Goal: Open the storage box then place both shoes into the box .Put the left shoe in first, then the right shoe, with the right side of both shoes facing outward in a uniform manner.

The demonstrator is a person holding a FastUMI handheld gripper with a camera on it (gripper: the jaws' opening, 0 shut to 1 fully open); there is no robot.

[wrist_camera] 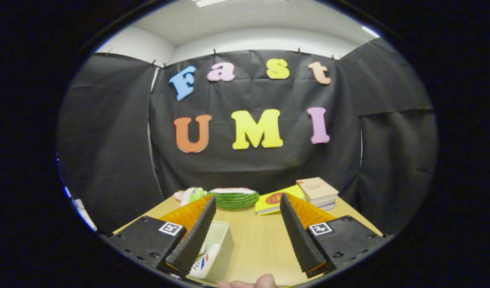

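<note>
Fingertips nearest; my claw wide open, empty, above worktop. Storage box beside left finger, shoe inside. Risk: second shoe entering wrong-facing.

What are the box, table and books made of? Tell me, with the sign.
Box: pale plastic, probably; thin, smooth walls, between the open fingers.
Table: light wood or laminate; faint grain, matte.
Books: paper; stacked page edges, card covers.
</note>
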